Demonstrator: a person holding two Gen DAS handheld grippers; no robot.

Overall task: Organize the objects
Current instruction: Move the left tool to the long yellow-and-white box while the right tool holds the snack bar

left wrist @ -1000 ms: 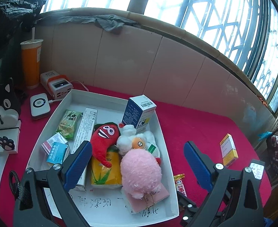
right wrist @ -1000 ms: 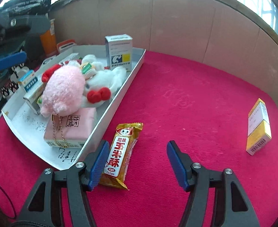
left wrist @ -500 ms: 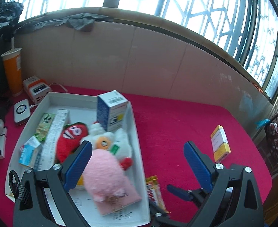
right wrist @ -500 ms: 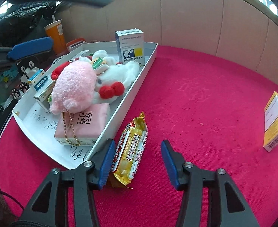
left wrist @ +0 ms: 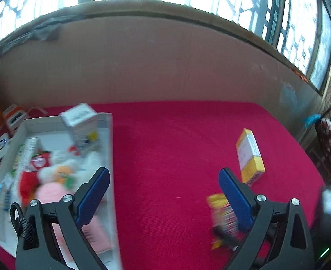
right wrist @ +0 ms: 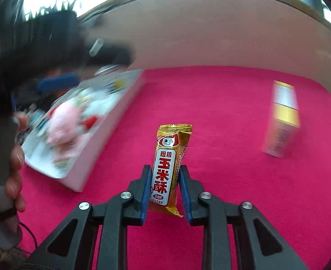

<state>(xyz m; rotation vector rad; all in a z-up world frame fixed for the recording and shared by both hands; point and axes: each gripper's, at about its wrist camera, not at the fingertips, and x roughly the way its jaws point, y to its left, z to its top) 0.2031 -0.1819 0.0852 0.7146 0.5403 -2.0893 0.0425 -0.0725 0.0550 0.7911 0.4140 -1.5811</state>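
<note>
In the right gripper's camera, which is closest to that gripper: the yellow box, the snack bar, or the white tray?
1. Snack bar: clamped in the right gripper.
2. White tray: to the left.
3. Yellow box: far right.

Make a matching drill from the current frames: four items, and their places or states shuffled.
Items:
1. gold foil snack bar
2. yellow and white cardboard box
3. pink plush toy
4. left hand-held gripper

Places or states:
A. lying alone on the red cloth
B. open, holding nothing
C. clamped in the right hand-held gripper
D. inside the white tray

Pairs: 1-C, 2-A, 3-D, 4-B
</note>
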